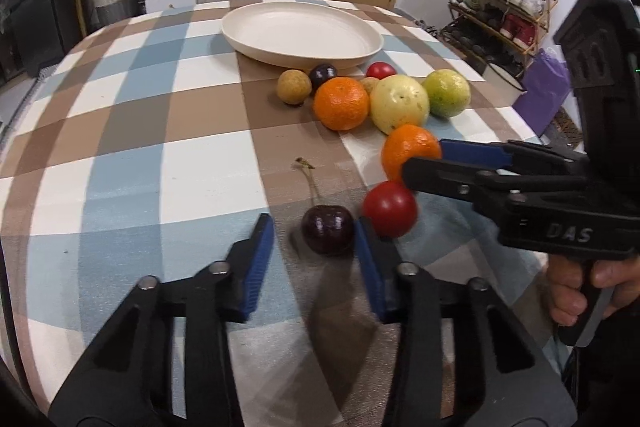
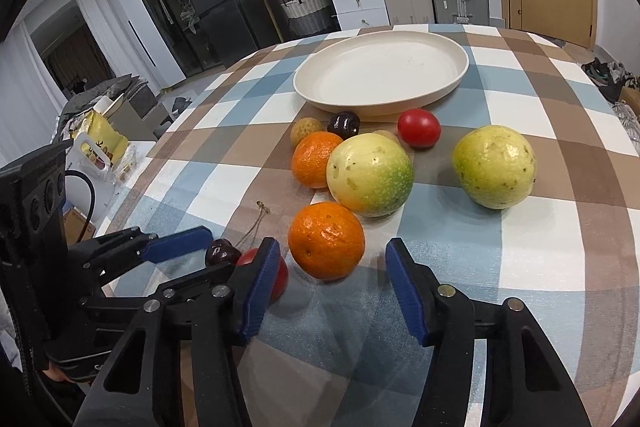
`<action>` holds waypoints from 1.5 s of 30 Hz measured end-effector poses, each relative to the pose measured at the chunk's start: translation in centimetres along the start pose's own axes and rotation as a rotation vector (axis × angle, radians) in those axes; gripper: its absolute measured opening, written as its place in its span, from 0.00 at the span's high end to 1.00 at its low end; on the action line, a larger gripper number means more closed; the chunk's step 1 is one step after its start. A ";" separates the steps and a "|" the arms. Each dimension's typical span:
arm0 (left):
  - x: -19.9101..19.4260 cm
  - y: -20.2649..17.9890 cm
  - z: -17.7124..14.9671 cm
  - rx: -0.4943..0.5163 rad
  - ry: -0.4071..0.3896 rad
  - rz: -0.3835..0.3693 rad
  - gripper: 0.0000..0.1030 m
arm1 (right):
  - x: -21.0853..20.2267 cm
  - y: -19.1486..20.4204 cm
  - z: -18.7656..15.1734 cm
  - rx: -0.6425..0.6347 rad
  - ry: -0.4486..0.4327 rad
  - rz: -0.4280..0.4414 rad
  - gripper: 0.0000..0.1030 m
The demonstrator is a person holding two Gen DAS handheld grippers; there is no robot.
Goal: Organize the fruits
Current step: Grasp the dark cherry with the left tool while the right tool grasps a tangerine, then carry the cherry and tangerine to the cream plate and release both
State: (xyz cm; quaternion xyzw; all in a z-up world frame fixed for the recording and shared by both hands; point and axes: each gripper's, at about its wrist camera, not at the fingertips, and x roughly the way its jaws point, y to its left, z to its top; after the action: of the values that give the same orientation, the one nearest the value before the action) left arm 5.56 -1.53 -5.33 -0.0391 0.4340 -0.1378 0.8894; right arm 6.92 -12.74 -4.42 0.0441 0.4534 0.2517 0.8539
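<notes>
Left wrist view: left tongs (image 1: 314, 235) stand open around the near dark cherry (image 1: 327, 229); right tongs (image 2: 332, 267) open around the near orange (image 2: 326, 240). Next, I judge: squeeze, lift to the far plate (image 1: 256, 45).

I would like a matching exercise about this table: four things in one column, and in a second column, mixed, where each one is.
Things:
1. dark cherry
2. plate
3. near orange
4. shoe rack

Places:
A. by the wall, beyond the table's right side
B. between the left gripper's fingers
C. far side of the table, empty
D. just ahead of the right gripper

Pairs: 1-B, 2-C, 3-D, 4-A
</notes>
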 end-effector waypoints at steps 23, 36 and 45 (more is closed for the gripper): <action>-4.3 0.0 0.4 -0.025 -0.154 -0.010 0.76 | -3.5 -1.6 -1.1 0.039 -0.057 0.053 0.61; -6.5 -0.8 3.5 -0.003 -0.240 0.035 0.76 | -8.4 -3.8 2.7 0.035 -0.172 0.020 0.61; -5.8 -0.8 6.8 -0.007 -0.263 0.041 0.76 | -8.0 -5.2 5.3 0.062 -0.183 0.025 0.61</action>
State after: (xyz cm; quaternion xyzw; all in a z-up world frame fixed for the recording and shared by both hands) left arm 7.33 -1.04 3.45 -0.0511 0.3148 -0.1116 0.9412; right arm 9.46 -20.17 3.13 0.0990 0.3805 0.2431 0.8867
